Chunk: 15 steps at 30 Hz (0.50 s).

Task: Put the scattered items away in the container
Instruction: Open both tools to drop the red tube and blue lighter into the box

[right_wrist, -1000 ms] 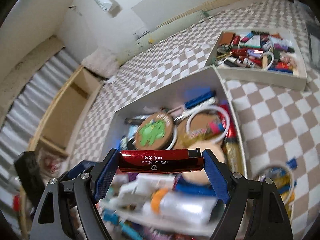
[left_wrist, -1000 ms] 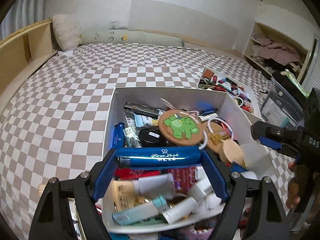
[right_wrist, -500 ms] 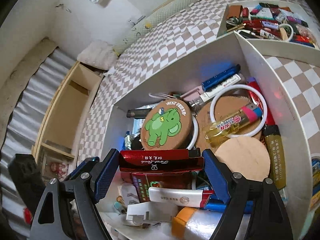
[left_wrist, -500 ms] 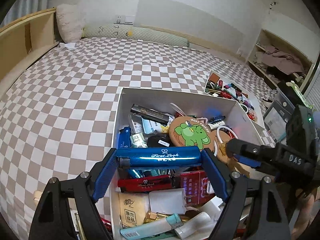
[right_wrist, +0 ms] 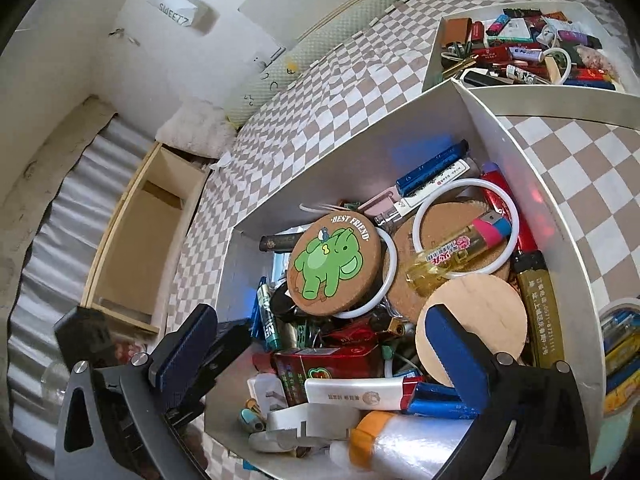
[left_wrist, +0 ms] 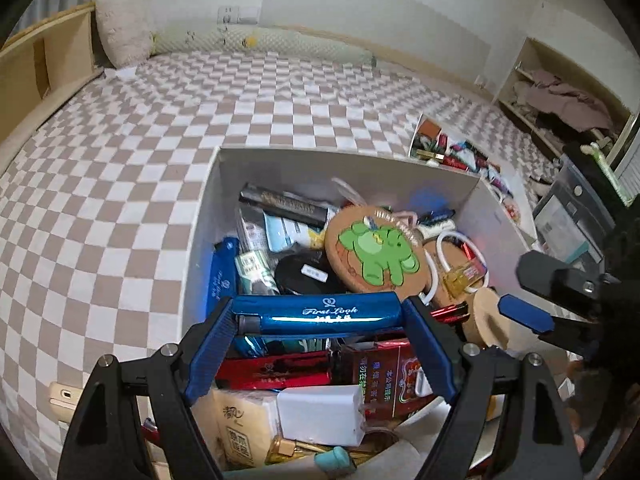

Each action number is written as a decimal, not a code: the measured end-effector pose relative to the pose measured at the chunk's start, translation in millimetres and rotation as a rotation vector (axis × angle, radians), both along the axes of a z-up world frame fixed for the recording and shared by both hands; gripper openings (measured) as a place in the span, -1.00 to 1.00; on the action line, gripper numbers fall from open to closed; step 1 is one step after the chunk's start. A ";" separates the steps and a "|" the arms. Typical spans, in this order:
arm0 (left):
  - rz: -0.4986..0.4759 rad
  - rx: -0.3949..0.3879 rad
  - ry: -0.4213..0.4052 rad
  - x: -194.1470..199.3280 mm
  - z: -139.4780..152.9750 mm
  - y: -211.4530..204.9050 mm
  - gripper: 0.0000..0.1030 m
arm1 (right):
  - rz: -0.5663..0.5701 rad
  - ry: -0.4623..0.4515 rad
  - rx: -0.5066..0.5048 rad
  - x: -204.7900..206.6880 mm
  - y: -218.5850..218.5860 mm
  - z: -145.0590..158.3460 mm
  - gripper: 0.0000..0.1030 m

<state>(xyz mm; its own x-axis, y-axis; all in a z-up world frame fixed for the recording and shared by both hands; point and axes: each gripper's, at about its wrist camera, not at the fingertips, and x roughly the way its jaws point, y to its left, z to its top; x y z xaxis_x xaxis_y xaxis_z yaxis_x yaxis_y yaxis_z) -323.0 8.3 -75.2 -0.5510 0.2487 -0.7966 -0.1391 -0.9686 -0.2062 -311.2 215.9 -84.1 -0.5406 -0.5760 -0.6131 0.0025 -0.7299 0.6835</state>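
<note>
A white box (left_wrist: 320,168) packed with small items sits on the checkered bed. My left gripper (left_wrist: 318,318) hovers over its near end, shut on a shiny blue tube (left_wrist: 316,312) held crosswise. My right gripper (right_wrist: 318,320) is over the same box (right_wrist: 360,152), its jaws opening wide with nothing between them. A glossy red tube (right_wrist: 352,334) lies among the clutter below it. In the left wrist view the right gripper's fingers (left_wrist: 528,318) reach in from the right above a round wooden lid (left_wrist: 486,316). A green elephant coaster (right_wrist: 328,266) lies in the middle.
A second white tray (right_wrist: 520,96) full of small items stands just beyond the box's far right corner. A clear tub (right_wrist: 620,344) with more items is at the right. A gold object (left_wrist: 64,394) lies on the bed left of the box. Wooden shelves (left_wrist: 44,68) flank the bed.
My right gripper has opened and the red tube it held has dropped out of its jaws into the box. Both grippers sank lower over the box; the left still holds the blue tube.
</note>
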 end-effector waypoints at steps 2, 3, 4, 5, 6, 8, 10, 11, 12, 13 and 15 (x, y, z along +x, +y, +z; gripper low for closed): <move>0.016 0.000 -0.016 -1.3 -5.8 -0.3 0.88 | -0.002 -0.006 0.002 -1.5 -0.9 -2.2 1.00; 0.024 -0.001 -0.018 -1.3 -7.3 -1.3 0.95 | -0.003 -0.008 0.005 -1.9 -1.1 -3.3 1.00; 0.024 0.005 -0.015 -0.5 -7.8 -2.1 0.95 | -0.003 -0.010 0.009 -2.4 -1.2 -4.1 1.00; 0.024 0.008 -0.014 0.3 -7.7 -2.5 0.95 | -0.003 -0.011 0.010 -2.7 -1.3 -4.7 1.00; 0.026 0.007 -0.012 0.8 -7.0 -2.7 0.95 | -0.003 -0.012 0.010 -3.0 -1.1 -5.1 1.00; 0.031 -0.001 0.003 3.1 -3.9 -2.9 0.95 | 0.001 -0.010 0.014 -2.6 -1.4 -5.4 1.00; 0.041 -0.019 0.019 5.6 -0.4 -3.7 0.95 | 0.002 -0.009 0.015 -2.3 -0.8 -5.3 1.00; 0.044 -0.022 0.023 6.3 0.7 -4.3 0.95 | 0.003 -0.009 0.015 -2.1 -0.1 -5.3 1.00; 0.046 -0.023 0.026 7.2 2.0 -4.9 0.95 | 0.004 -0.009 0.016 -2.0 0.3 -5.4 1.00; 0.048 -0.025 0.026 8.1 3.4 -5.4 0.95 | 0.005 -0.010 0.019 -1.7 0.4 -5.4 1.00; 0.049 -0.041 0.029 9.4 6.0 -4.7 0.96 | 0.006 -0.010 0.023 -0.6 0.8 -5.1 1.00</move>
<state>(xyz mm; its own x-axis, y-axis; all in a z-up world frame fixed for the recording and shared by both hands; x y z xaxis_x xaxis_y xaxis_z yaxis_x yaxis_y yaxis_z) -313.6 3.6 -69.1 -0.5847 0.1884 -0.7891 -0.0964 -0.9819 -0.1630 -311.8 216.7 -89.2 -0.5309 -0.5651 -0.6315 0.0003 -0.7453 0.6667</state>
